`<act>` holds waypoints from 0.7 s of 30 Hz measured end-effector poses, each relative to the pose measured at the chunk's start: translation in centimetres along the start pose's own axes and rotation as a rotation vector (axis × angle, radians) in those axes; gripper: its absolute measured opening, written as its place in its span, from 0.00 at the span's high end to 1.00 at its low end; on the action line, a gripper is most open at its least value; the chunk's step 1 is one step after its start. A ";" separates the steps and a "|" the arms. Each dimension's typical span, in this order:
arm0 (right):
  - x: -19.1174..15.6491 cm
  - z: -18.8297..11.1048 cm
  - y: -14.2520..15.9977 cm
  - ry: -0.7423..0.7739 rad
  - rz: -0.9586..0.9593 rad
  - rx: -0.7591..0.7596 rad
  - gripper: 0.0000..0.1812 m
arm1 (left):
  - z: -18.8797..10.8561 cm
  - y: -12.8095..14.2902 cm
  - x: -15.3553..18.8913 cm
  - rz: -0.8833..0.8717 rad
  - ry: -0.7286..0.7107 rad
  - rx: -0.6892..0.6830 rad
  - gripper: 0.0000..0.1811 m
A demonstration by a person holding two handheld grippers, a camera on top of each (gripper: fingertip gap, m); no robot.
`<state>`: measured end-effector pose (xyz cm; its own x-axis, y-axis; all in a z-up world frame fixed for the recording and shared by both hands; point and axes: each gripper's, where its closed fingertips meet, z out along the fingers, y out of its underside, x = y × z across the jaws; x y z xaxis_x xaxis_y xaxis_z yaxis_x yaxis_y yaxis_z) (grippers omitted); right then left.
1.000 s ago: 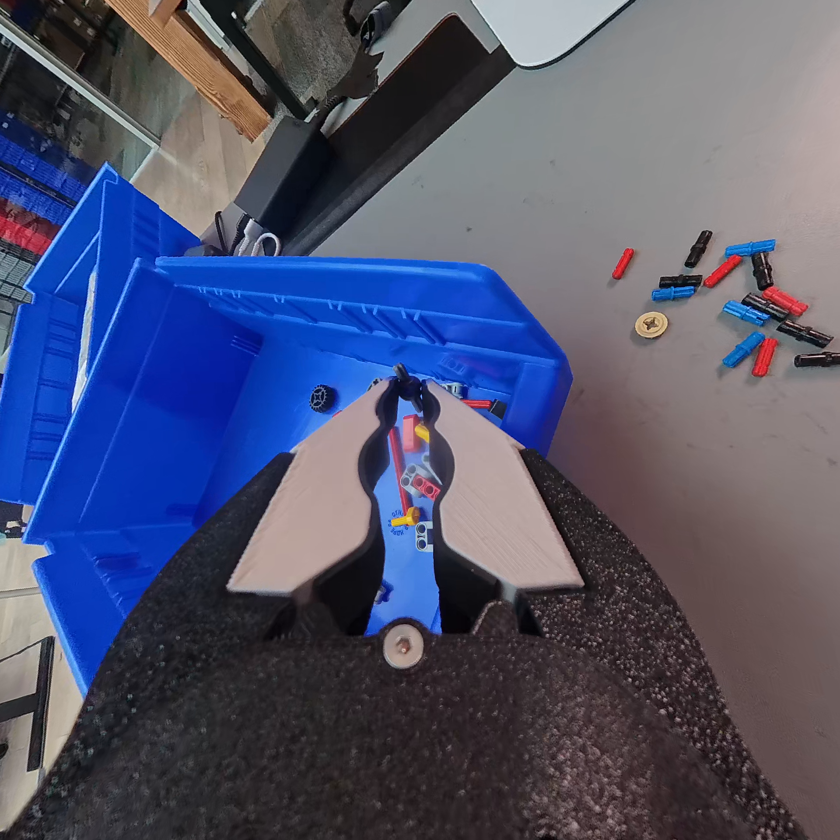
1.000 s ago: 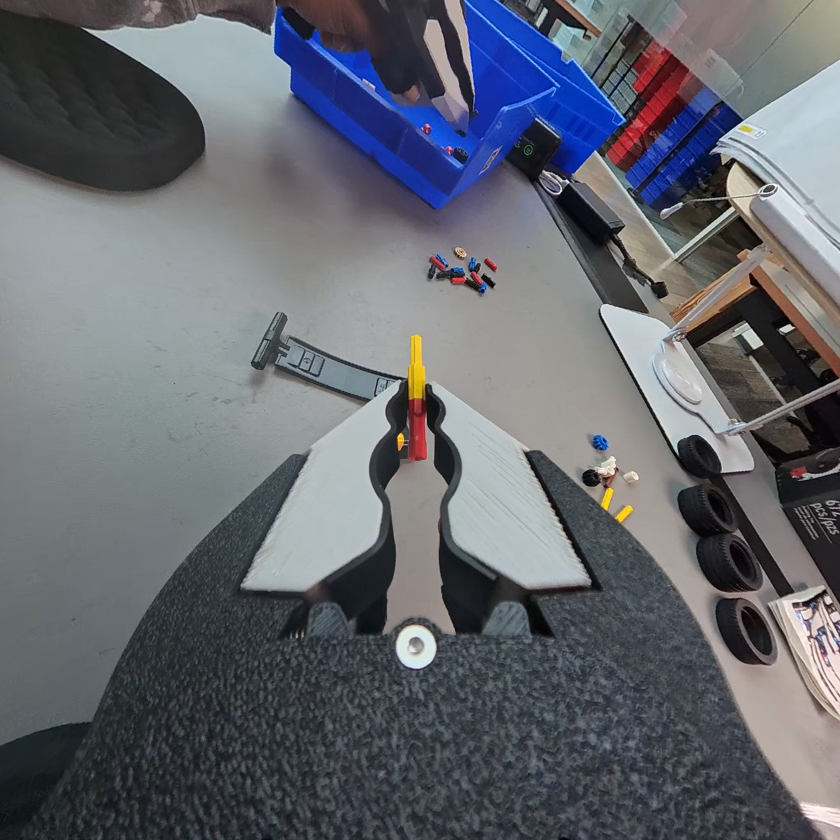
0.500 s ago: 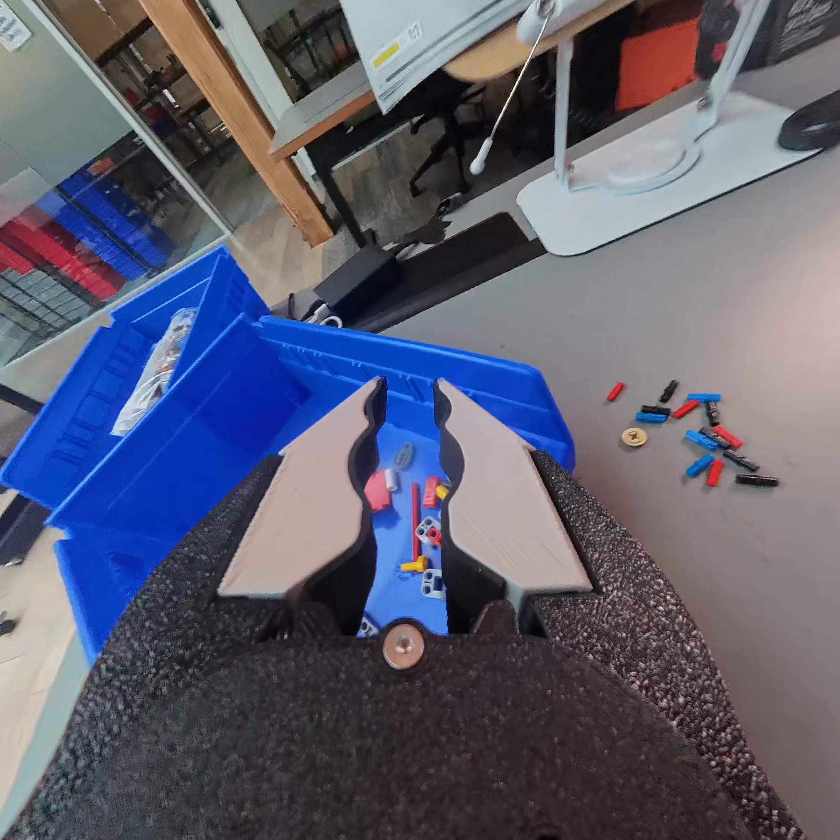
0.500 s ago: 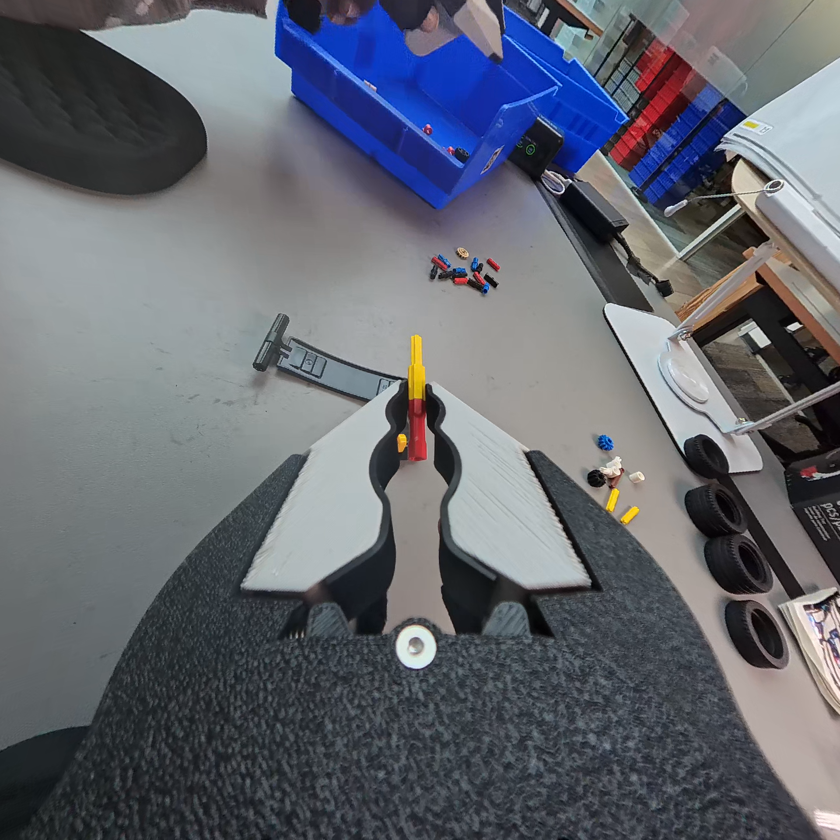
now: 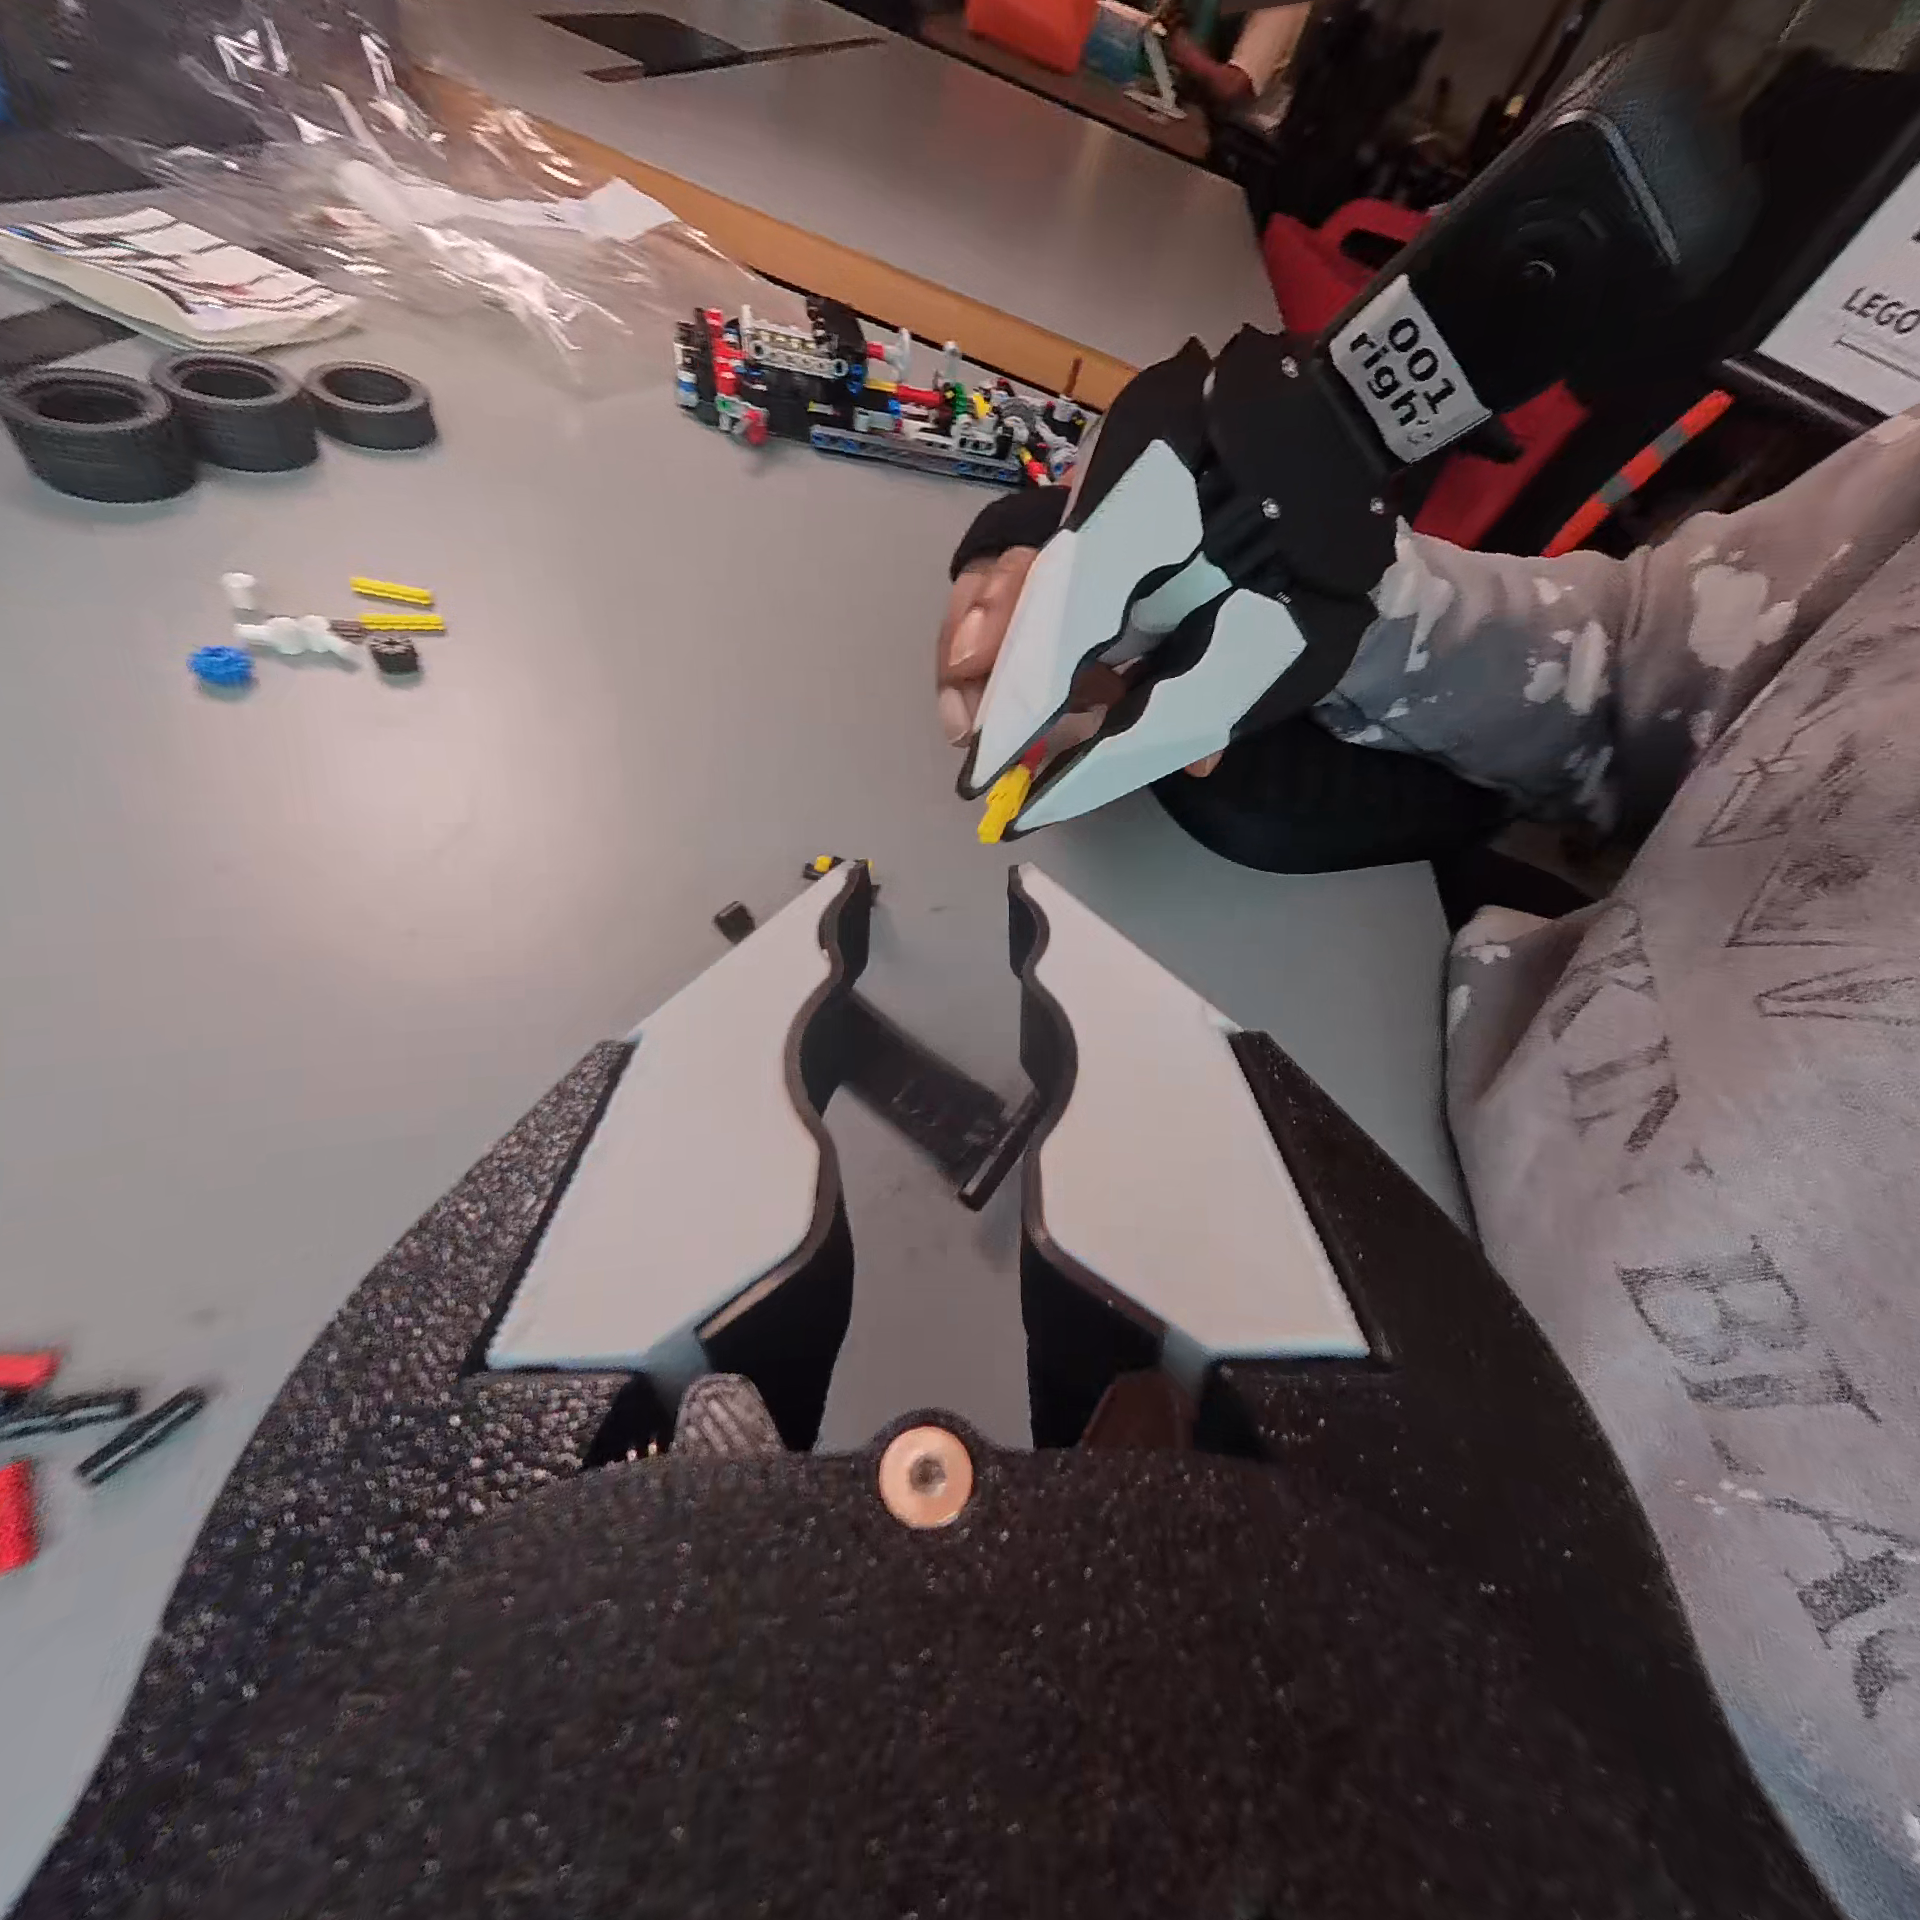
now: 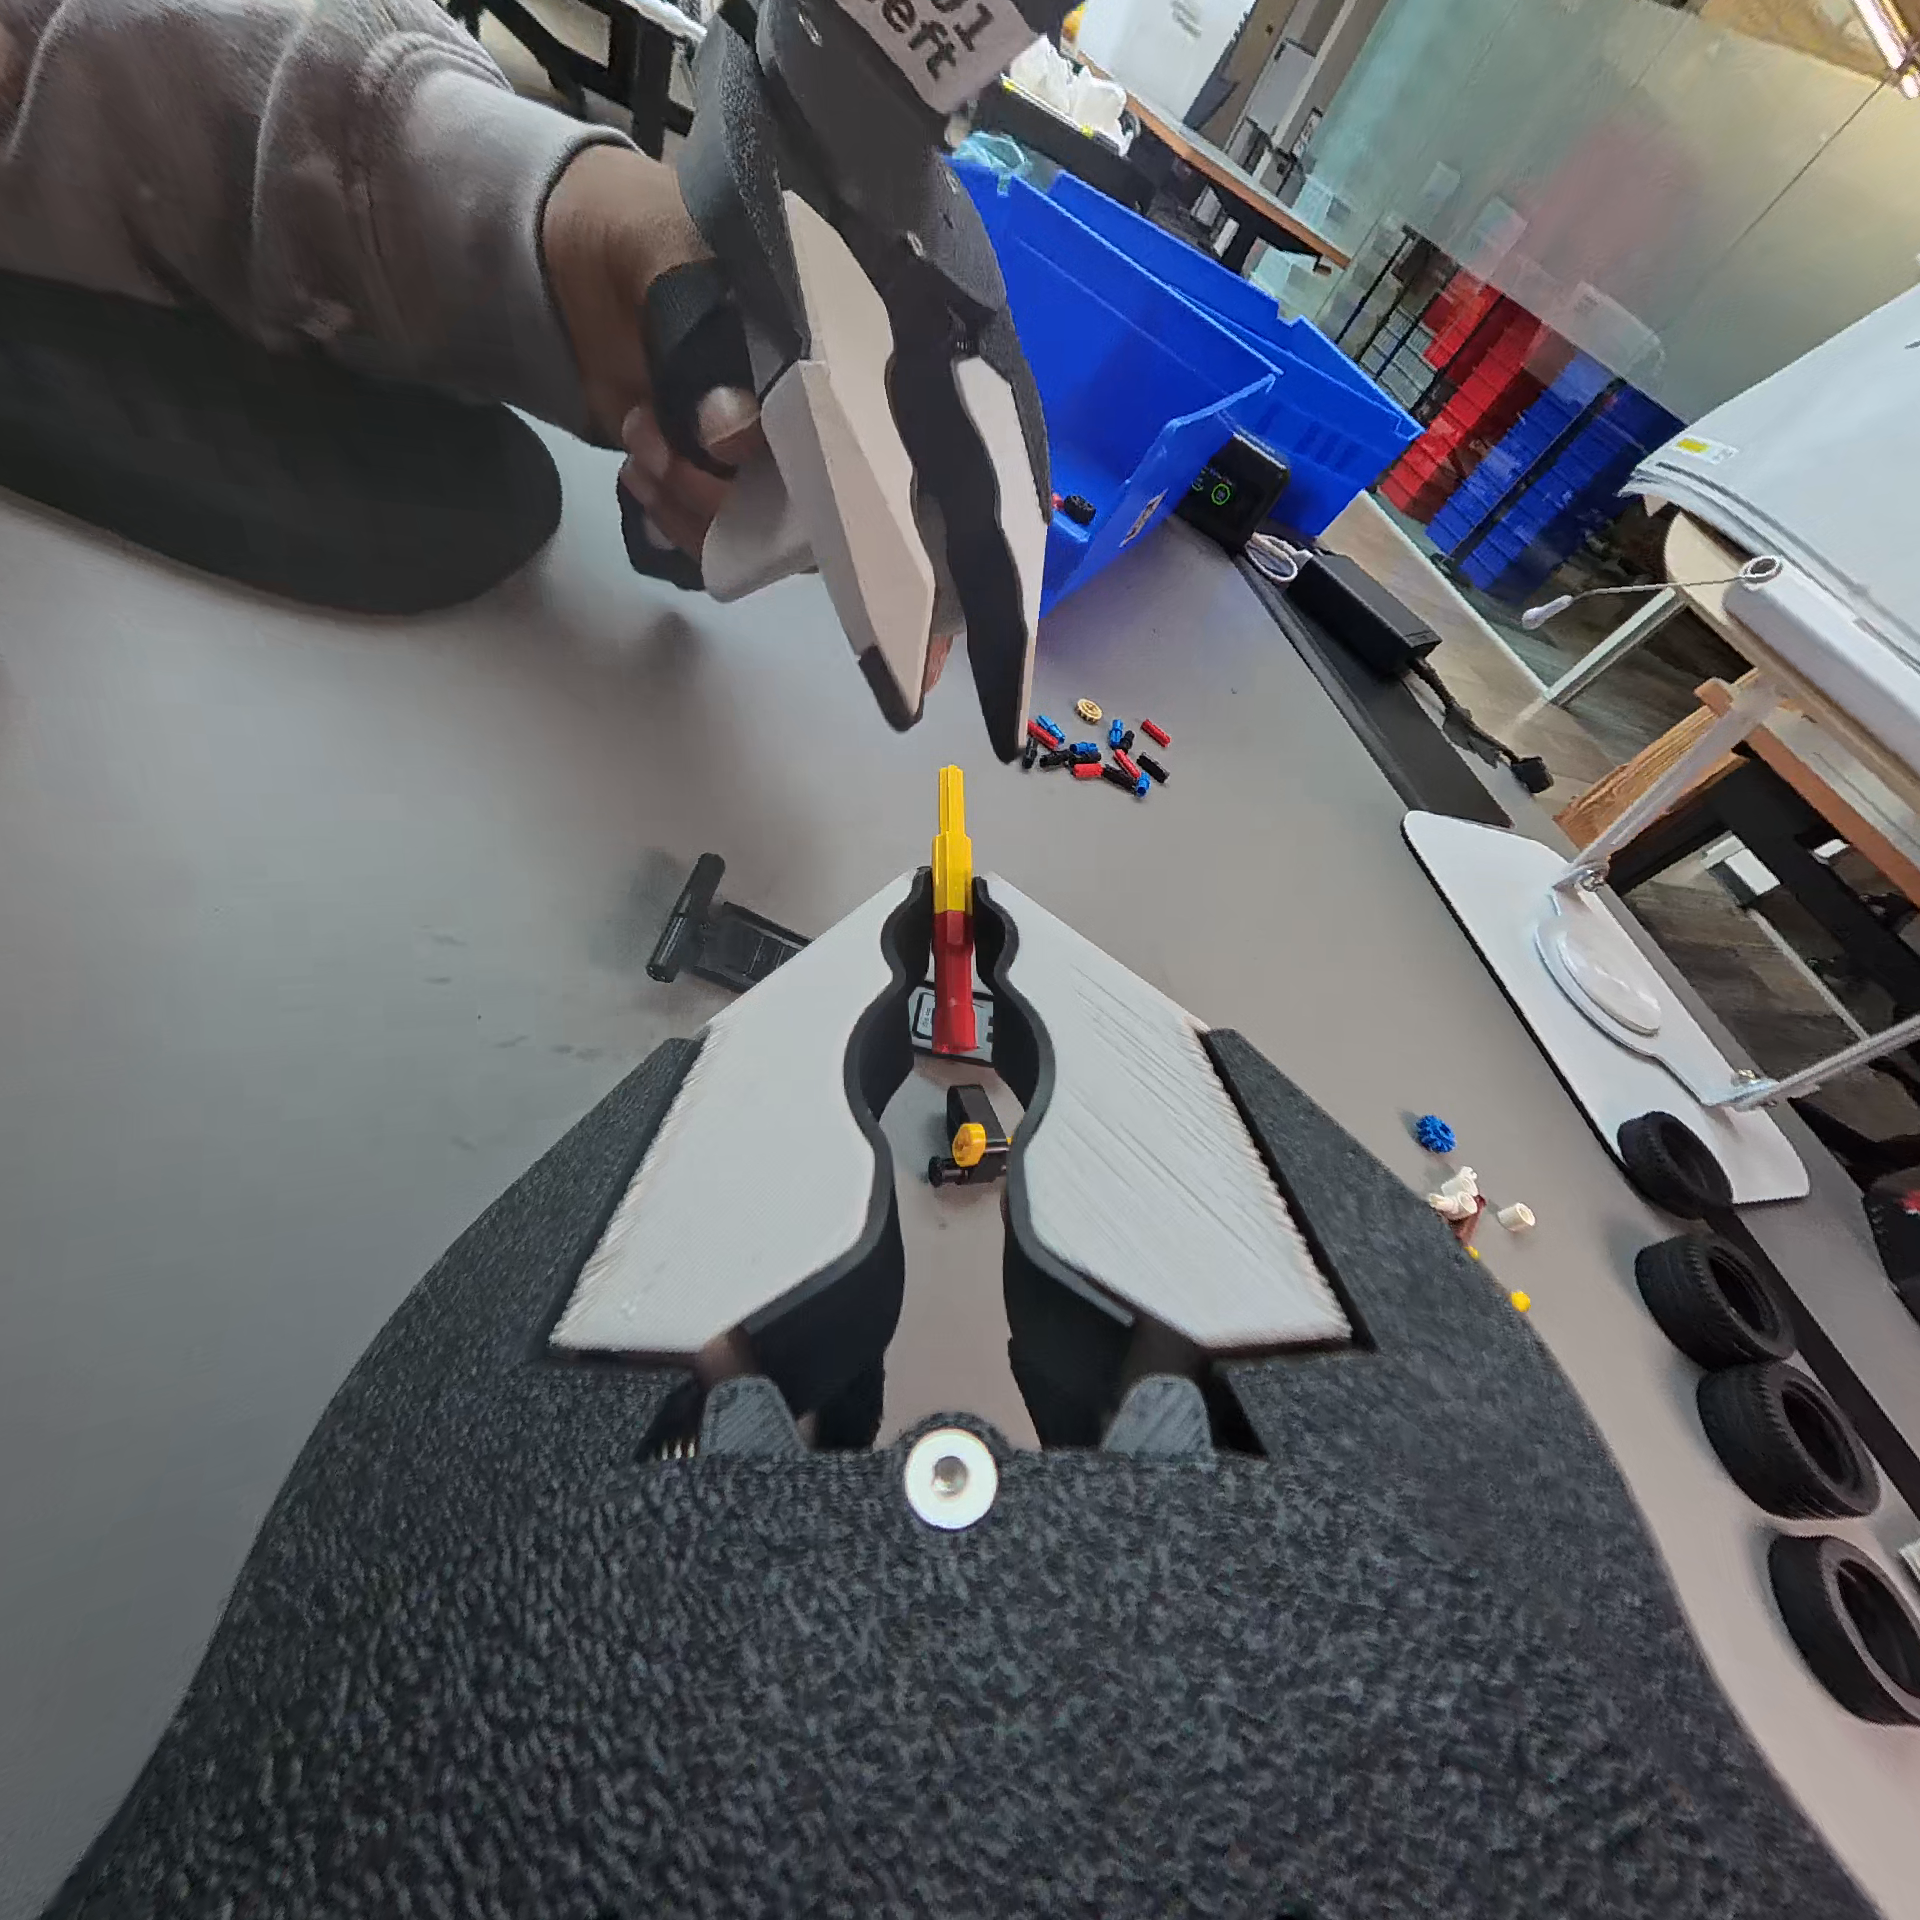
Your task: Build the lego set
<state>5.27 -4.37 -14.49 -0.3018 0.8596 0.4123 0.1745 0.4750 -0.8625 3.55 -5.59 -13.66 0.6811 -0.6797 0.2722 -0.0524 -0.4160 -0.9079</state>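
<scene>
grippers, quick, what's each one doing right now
Left gripper: open, holding nothing.
Right gripper: shut on the thin yellow and red plastic lego rod, yellow end sticking out past the tips.

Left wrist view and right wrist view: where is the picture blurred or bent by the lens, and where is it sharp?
Left wrist view: the red and black pins at the left edge are smeared by motion blur, the plastic bags are soft, the open left tool is sharp. Right wrist view: mostly sharp, the yellow and red piece in the right tool is crisp; the wide lens bends the table edge.
</scene>
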 end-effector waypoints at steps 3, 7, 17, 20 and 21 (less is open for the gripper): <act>-0.6 0.3 -0.3 -0.019 -0.009 0.012 0.98 | 1.5 0.4 1.0 0.014 0.026 -0.036 0.88; -1.0 0.5 -0.1 -0.032 -0.018 0.005 0.97 | 1.7 0.9 1.5 0.054 0.034 -0.067 0.98; -0.9 -0.5 -1.3 -0.070 0.013 0.067 0.98 | 0.7 0.0 2.3 0.073 0.079 -0.009 0.99; -1.1 -0.9 -2.2 -0.103 0.033 0.104 0.98 | 0.3 -0.5 3.0 0.080 0.120 0.001 0.99; -1.1 -1.1 -2.4 -0.113 0.035 0.108 0.98 | 0.2 -0.6 3.2 0.081 0.129 0.002 0.99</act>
<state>6.21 -6.28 -12.52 -0.4016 0.8456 0.3516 0.0864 0.4172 -0.9047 5.94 -7.36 -12.28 0.5753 -0.7829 0.2369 -0.1015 -0.3557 -0.9291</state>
